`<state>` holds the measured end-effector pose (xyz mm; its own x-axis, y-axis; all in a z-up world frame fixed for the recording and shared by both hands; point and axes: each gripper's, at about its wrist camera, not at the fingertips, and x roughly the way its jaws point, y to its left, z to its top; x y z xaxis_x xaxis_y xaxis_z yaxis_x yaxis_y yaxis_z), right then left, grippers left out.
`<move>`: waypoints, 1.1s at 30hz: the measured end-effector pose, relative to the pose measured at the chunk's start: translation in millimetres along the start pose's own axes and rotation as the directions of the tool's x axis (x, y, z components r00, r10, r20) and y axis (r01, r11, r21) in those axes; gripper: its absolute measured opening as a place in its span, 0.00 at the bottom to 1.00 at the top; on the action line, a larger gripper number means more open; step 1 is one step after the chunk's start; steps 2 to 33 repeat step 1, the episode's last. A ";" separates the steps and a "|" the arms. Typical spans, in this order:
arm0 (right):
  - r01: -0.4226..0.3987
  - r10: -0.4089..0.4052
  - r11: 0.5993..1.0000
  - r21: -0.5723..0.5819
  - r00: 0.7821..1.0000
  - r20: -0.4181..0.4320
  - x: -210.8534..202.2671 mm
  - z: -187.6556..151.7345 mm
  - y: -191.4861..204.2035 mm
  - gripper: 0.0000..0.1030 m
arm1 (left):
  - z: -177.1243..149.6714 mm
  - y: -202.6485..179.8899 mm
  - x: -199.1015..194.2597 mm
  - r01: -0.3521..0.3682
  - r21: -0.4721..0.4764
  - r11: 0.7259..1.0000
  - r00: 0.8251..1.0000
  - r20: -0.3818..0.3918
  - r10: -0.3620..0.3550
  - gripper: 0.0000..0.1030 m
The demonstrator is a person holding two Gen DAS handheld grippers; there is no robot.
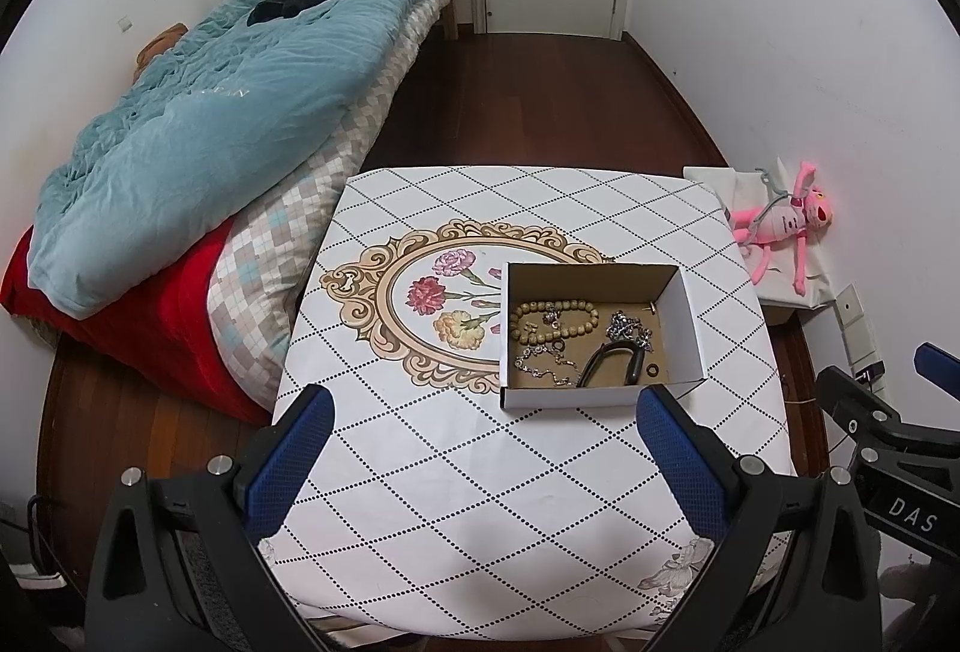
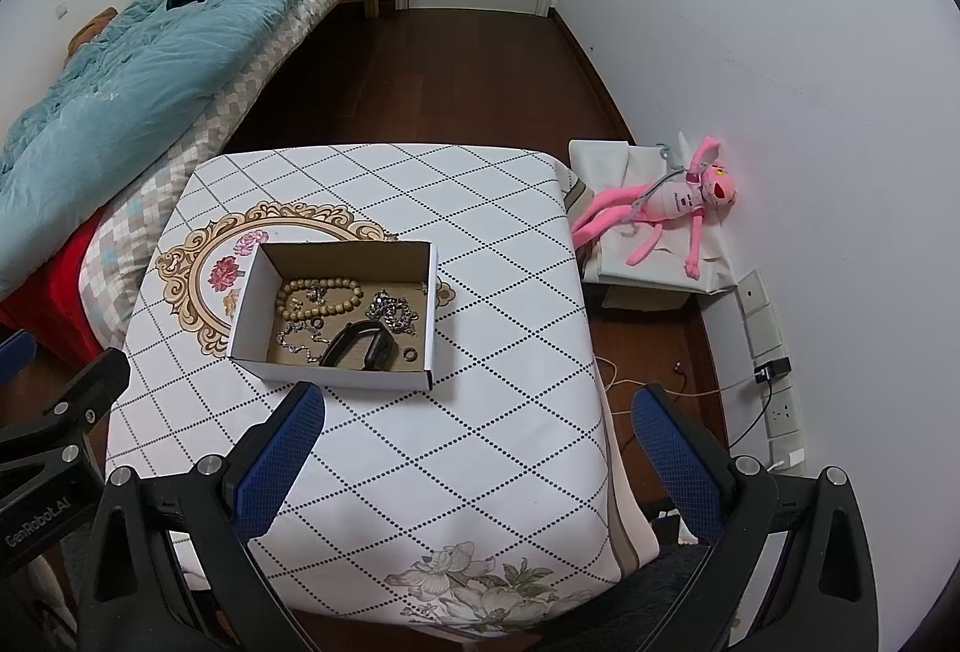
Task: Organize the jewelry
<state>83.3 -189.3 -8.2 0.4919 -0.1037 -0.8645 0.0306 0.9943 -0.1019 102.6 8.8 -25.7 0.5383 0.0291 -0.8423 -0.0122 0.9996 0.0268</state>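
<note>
Box [image 1: 600, 394] of jewelry ahead of both hand-held grippers [image 1: 486, 412] [image 2: 480, 409], jaws spread, empty.

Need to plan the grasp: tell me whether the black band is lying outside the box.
No. The black band lies inside the white box, near its front wall, beside the small ring.

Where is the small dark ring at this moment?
The small dark ring lies inside the white box, in its near right corner, just right of the black wristband; both wrist views show it.
</note>
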 end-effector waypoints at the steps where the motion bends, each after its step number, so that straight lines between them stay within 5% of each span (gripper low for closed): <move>1: 0.000 0.000 1.000 0.000 1.000 0.000 0.0 0.0 0.0 1.00 | -0.6 0.2 0.2 0.002 -0.001 1.000 1.000 -0.001 -0.002 1.00; 33: 0.000 0.000 1.000 0.000 1.000 0.000 0.0 0.0 0.0 1.00 | -0.6 0.2 0.2 0.002 -0.001 1.000 1.000 -0.001 -0.002 1.00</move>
